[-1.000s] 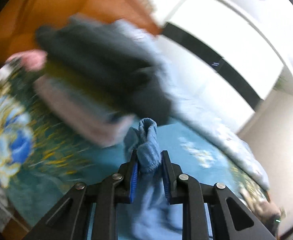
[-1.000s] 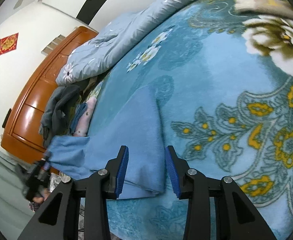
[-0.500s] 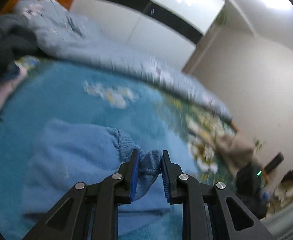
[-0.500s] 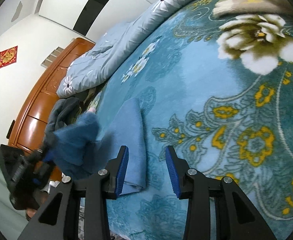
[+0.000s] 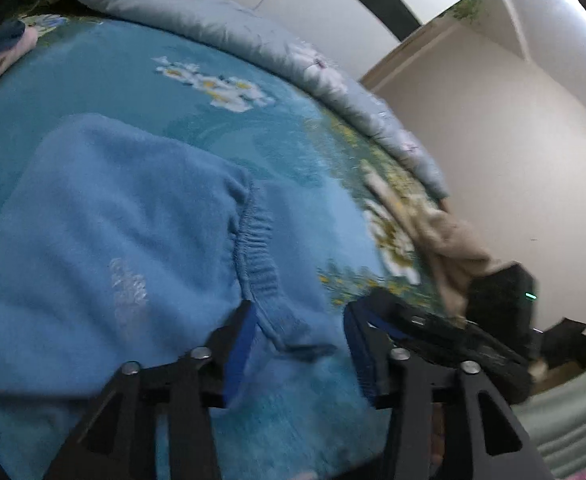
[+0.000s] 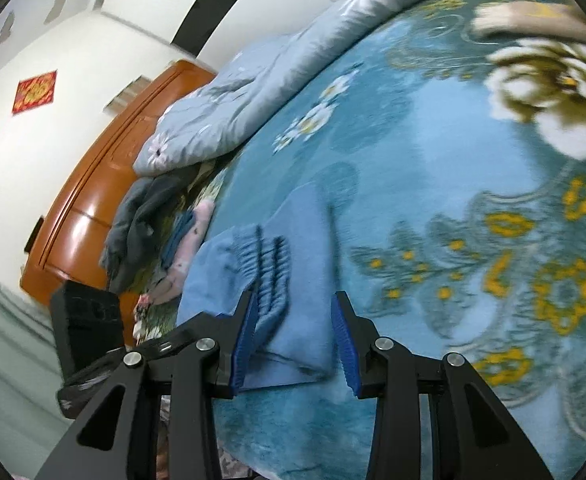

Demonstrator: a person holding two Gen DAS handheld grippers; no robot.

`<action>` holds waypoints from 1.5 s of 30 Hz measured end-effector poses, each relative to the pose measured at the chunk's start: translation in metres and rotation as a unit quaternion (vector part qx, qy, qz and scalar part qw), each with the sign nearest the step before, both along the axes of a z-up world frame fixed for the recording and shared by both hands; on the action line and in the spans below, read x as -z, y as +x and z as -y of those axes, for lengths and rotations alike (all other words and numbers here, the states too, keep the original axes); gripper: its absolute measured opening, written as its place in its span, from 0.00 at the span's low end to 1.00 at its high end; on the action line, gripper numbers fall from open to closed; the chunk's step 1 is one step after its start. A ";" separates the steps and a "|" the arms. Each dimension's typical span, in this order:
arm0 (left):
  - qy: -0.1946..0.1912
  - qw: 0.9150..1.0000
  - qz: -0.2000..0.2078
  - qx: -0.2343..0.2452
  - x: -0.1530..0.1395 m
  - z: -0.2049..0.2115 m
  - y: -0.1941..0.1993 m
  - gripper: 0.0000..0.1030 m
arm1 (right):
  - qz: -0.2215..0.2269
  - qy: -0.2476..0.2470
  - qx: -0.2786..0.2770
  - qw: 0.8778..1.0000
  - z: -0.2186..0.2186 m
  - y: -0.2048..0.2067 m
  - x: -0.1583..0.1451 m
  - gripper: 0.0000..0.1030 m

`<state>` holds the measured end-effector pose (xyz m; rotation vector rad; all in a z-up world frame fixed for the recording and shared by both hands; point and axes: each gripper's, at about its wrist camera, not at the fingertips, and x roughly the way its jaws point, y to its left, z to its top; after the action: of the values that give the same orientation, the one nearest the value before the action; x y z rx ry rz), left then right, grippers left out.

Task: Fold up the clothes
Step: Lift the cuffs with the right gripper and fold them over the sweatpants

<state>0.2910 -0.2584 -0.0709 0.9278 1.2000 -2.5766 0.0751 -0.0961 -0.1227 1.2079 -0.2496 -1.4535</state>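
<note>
Fleece garment (image 5: 105, 240), light blue, is seen lying folded on the teal floral blanket (image 5: 105, 72), filling the lower left of the left wrist frame, its ribbed elastic cuff (image 5: 259, 256) running down toward the left gripper (image 5: 299, 350). That gripper is held wide, nothing clamped, with the cuff's tip lying loose between the blue pads (image 5: 241, 346). The right gripper (image 6: 295, 340) is likewise spread wide and empty, placed over the garment's near edge at the lower middle of its frame.

A risk is judged from the loose cuff: if either tool were dragged sideways, a pad could catch the elastic and pull the top layer askew, undoing the fold. The soft pile may also let the layers slide or spring open once no pressure is applied.

Only in the right wrist view are the wooden headboard (image 6: 105, 184) and the heap of dark and pink clothes (image 6: 161, 240) at middle left shown, along with the folded bundle's stacked side edges. Only in the left wrist view are the garment's broad top face and the beige cloth (image 5: 453, 248) at the right shown
</note>
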 end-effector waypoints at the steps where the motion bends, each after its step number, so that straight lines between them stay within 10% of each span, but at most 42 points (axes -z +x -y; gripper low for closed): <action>1: -0.008 1.000 -0.010 -0.009 -0.006 0.003 0.010 0.51 | -0.005 -0.003 -0.010 1.000 0.005 0.005 -0.002 0.38; 5: -0.057 0.994 -0.010 -0.091 -0.021 0.025 0.048 0.59 | -0.036 0.002 -0.048 0.998 0.027 0.024 -0.009 0.38; 10: -0.073 0.975 0.094 -0.190 0.006 0.052 0.073 0.60 | -0.063 0.029 -0.079 0.994 0.059 0.040 -0.004 0.38; 19: -0.037 0.976 0.123 -0.174 0.039 0.050 0.074 0.60 | -0.080 0.058 -0.100 0.990 0.085 0.053 -0.001 0.38; 21: -0.035 0.977 0.120 -0.171 0.037 0.048 0.075 0.60 | -0.091 0.055 -0.097 0.990 0.083 0.055 -0.005 0.11; 27: -0.016 0.983 0.092 -0.159 0.033 0.051 0.080 0.61 | -0.131 0.029 -0.069 0.989 0.063 0.049 -0.027 0.09; 45: -0.020 0.983 0.113 -0.146 0.043 0.051 0.075 0.62 | -0.041 0.076 -0.050 0.995 0.055 0.037 0.012 0.40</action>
<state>0.3659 -0.3091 -0.1140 0.9271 1.1241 -2.1939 0.1117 -0.1508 -0.1352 1.2615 -0.0209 -1.4516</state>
